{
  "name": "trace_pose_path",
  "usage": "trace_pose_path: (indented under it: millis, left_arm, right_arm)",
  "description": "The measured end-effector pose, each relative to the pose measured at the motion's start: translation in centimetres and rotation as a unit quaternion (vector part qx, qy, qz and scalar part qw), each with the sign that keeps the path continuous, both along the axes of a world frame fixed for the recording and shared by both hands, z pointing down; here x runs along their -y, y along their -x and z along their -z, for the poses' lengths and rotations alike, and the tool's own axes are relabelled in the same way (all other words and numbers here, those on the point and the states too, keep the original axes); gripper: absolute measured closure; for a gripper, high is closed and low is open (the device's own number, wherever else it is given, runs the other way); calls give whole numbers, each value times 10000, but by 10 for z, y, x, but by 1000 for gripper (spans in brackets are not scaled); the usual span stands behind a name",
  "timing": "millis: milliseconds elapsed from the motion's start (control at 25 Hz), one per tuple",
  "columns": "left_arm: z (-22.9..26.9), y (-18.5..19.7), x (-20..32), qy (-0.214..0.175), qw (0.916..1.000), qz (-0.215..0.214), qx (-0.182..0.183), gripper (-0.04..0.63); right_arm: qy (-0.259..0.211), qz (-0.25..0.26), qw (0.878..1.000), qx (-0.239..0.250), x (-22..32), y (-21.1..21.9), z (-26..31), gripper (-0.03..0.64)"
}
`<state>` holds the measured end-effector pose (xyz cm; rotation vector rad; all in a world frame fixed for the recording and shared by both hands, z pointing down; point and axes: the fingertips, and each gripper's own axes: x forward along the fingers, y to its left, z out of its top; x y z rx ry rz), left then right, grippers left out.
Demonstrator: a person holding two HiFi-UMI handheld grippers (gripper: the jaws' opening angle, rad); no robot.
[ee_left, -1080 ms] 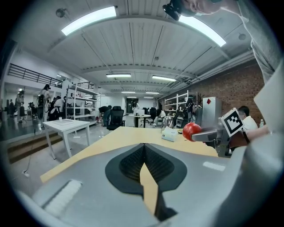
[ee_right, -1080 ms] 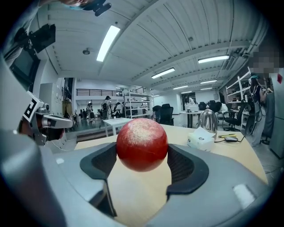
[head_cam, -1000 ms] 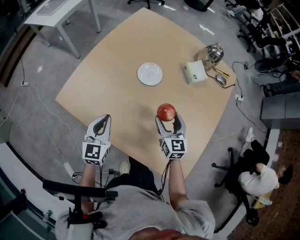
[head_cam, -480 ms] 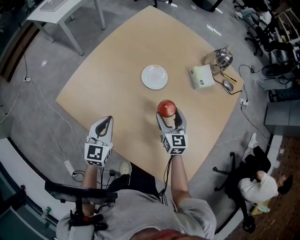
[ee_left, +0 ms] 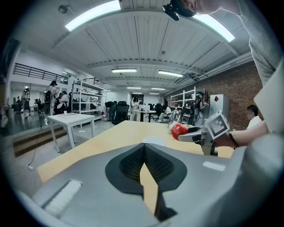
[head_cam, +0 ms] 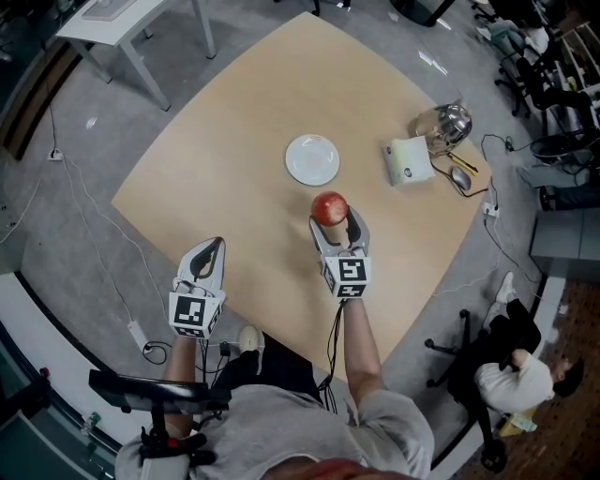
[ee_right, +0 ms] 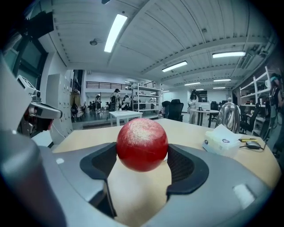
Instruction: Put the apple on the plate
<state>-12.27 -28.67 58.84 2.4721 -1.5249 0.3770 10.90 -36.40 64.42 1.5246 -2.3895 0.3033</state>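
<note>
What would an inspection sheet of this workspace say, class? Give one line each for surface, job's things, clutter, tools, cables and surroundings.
Surface: tan wooden table, mostly bare.
Job's things: apple held above the table, short of the plate; the plate is white, empty and flat on the table.
Clutter: white box, metal kettle and mouse grouped at the far right corner.
Tools: right tool shut on the apple; left tool shut and empty.
Cables: one cable hangs from the right tool; others trail on the floor on both sides of the table.
Surroundings: white side table, office chair, seated person.
</note>
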Motion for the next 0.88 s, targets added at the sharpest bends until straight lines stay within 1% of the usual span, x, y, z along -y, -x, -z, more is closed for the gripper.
trace_pose_path:
  millis: [440, 880]
  left_arm:
    - [-11, 13, -1, 118, 9998, 169, 66, 577]
    - [-21, 29, -1, 265, 9988, 396, 128, 577]
  right_arm:
    - [-113, 238, 9990, -371, 29, 12, -14, 253]
    - [20, 237, 9991, -364, 64, 16, -34, 253]
